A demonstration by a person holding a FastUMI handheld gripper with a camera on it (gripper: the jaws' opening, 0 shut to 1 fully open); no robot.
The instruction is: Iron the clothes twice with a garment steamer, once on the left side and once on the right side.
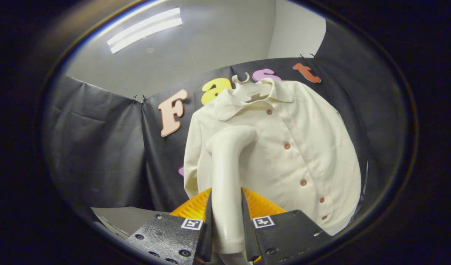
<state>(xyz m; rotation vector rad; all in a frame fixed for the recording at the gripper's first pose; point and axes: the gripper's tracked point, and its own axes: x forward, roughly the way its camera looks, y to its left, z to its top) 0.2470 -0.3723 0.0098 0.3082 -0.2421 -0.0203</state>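
Note:
A cream button-up shirt (295,154) hangs on a pale hanger (247,90) against the booth's black cloth wall. My gripper (226,217) is shut on the handle of a cream garment steamer (227,165), which stands upright between the fingers. The steamer's bent head (234,138) points at the shirt's left side, just below the collar, close to or touching the fabric; I cannot tell which. A row of reddish buttons (286,146) runs down the shirt's front, to the right of the steamer.
A pale tabletop (126,219) lies below to the left of the fingers. Black cloth wall (100,147) surrounds the shirt on both sides. A ceiling light (144,29) glows above.

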